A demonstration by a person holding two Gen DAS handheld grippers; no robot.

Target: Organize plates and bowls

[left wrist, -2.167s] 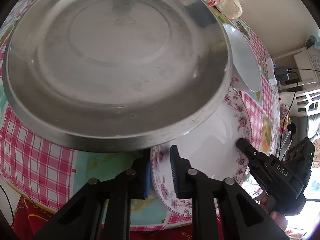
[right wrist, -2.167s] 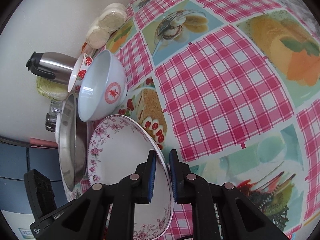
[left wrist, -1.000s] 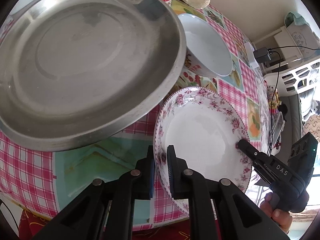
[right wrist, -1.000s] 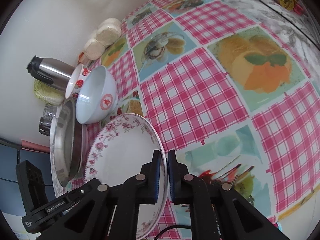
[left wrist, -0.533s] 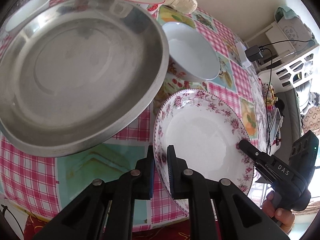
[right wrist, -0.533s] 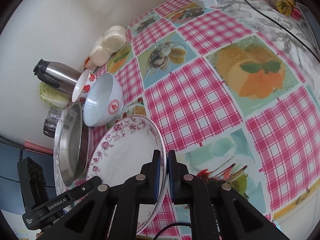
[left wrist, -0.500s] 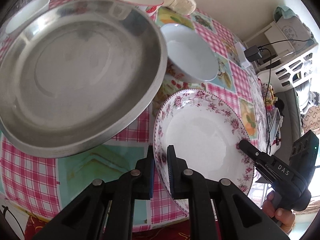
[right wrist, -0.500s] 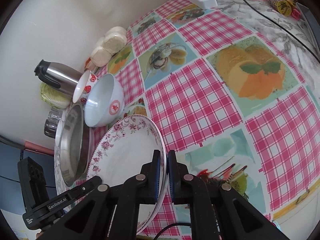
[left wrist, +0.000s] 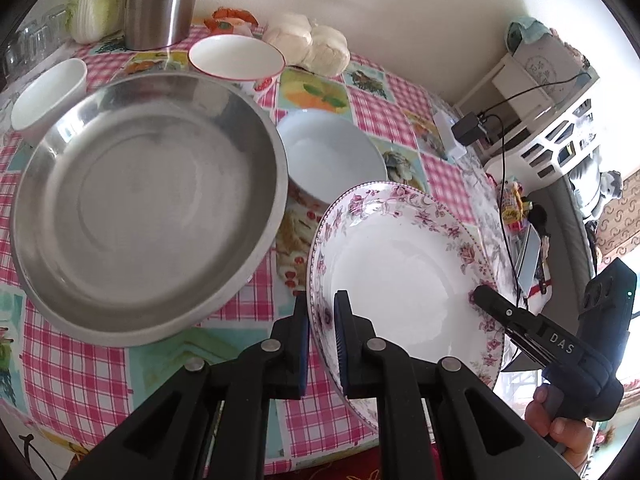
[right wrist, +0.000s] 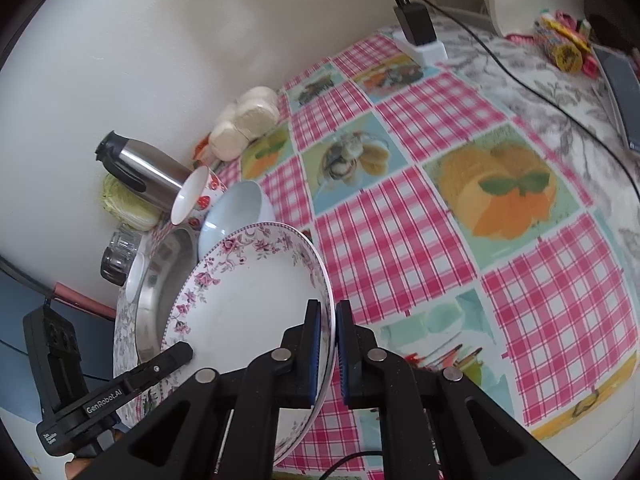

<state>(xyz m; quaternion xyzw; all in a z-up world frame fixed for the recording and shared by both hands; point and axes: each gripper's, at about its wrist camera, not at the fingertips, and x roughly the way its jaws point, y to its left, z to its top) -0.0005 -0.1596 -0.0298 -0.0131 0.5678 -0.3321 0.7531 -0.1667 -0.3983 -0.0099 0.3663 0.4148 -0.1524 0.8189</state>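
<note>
Steel pan (left wrist: 148,204), three bowls on the table; both grippers' fingers pinch one floral plate (left wrist: 404,268).

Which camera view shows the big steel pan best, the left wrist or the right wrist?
The left wrist view: the steel pan lies open there, with its whole rim and inside visible. In the right wrist view the floral plate hides most of it, leaving only a sliver.

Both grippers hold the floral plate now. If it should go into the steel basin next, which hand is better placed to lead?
Probably left: the left gripper grips the floral plate on the rim beside the steel basin.
</note>
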